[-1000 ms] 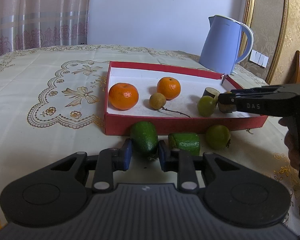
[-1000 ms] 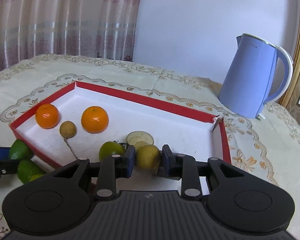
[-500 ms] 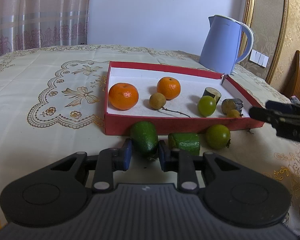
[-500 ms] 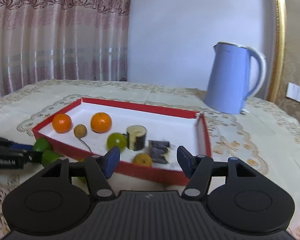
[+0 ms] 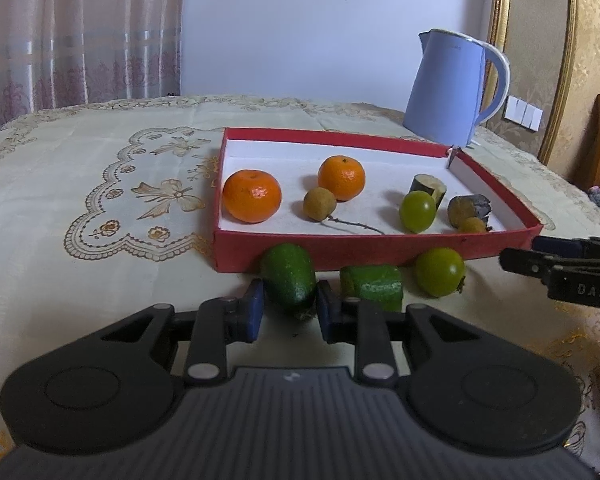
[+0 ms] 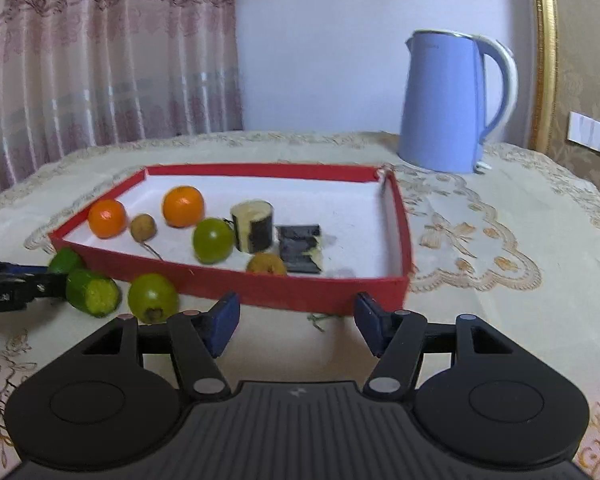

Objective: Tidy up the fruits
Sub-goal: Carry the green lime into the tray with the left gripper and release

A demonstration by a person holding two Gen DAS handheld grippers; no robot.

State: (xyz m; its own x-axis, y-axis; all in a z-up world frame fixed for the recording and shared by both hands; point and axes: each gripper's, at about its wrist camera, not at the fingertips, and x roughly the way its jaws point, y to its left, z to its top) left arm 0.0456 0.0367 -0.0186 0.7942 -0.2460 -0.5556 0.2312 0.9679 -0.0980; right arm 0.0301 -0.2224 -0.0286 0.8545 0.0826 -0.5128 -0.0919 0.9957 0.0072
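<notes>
Right wrist view shows green half's cut face [image 6: 96,298] | left fingers [image 5: 290,312] pinching avocado-looking fruit [image 5: 289,282] | right fingers [image 6: 296,326] now spread, dropped small yellow fruit [image 6: 266,265] in red tray [image 6: 300,292]

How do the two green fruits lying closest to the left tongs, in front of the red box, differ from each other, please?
The whole green fruit is a rounded oval with unbroken skin; the cut green fruit is a blocky stub with a pale cut face, visible from the right wrist. The left tongs are shut on the whole green fruit, while the cut green fruit lies free beside it. Both rest on the tablecloth outside the red box.
</notes>
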